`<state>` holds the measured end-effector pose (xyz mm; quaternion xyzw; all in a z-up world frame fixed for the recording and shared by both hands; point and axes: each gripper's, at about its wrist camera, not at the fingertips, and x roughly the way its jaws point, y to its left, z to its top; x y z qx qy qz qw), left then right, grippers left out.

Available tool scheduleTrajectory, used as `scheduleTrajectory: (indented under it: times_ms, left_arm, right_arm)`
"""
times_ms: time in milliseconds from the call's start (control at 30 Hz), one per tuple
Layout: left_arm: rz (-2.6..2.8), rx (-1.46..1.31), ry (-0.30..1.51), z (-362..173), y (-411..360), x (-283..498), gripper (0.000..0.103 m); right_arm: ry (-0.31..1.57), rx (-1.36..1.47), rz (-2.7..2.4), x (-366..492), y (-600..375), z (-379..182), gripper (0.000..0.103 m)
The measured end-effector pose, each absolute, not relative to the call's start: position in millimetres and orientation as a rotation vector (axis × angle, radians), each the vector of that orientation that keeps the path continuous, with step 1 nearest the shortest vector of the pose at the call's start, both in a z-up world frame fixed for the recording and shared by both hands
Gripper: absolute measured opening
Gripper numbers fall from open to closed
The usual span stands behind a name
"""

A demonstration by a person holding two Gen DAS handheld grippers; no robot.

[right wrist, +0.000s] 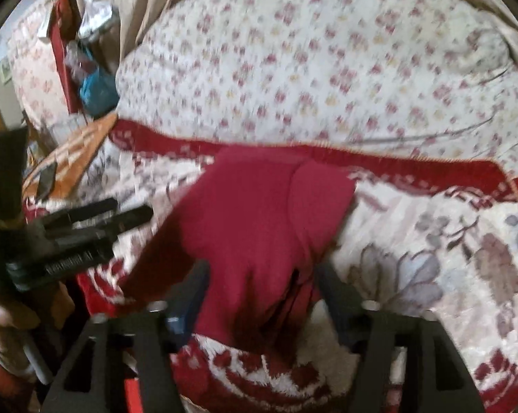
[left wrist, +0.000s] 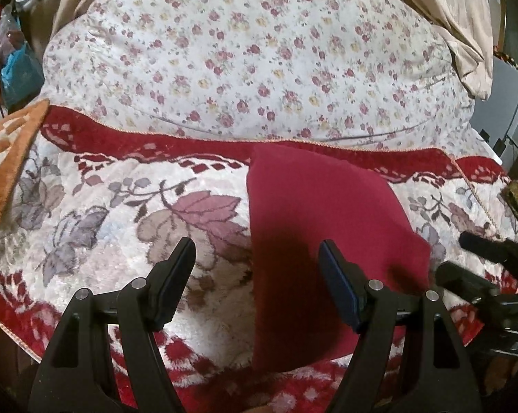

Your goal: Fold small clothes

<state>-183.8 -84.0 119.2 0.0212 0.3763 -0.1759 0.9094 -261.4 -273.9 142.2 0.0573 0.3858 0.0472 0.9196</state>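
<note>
Your left hand-held gripper point(left wrist: 257, 254) hangs spread wide, nothing btwn its jaws. Your right hand-held gripper point(right wrist: 260, 275) is spread too, w/ the folded dark-red knit garment point(left wrist: 314, 213) lying flat on the plush red-and-cream floral blanket point(left wrist: 121, 206).

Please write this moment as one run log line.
stage: fold laid | dark red garment: folded, flat on floral blanket | left gripper: open, empty | right gripper: open, over garment's near edge
</note>
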Motion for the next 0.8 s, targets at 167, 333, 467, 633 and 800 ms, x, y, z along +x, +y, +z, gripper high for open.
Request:
scheduleTrajectory:
  times_ms: [167, 333, 467, 633, 800]
  left_arm:
    - [-0.346, 0.044, 0.757, 125.3, -80.3, -188.3, 0.074]
    - [-0.334, 0.056, 0.745, 128.5, -79.2, -190.9, 0.074]
    - [-0.332, 0.056, 0.743, 128.7, -78.6, -190.9, 0.074]
    - [-0.33, 0.054, 0.746, 128.6, -78.0, -189.3, 0.074]
    - [-0.33, 0.05, 0.754, 127.4, -78.8, -184.8, 0.074]
  right_arm:
    - [0.762, 0.13, 0.059, -257.5, -266.9, 151.4, 0.084]
    - [0.777, 0.176, 0.039, -251.3, -268.0, 148.0, 0.084]
    - [0.786, 0.193, 0.022, -247.9, -269.5, 144.2, 0.084]
    - [0.791, 0.187, 0.015, -246.1, -269.1, 142.2, 0.084]
    - [0.795, 0.175, 0.021, -241.7, -270.7, 140.2, 0.084]
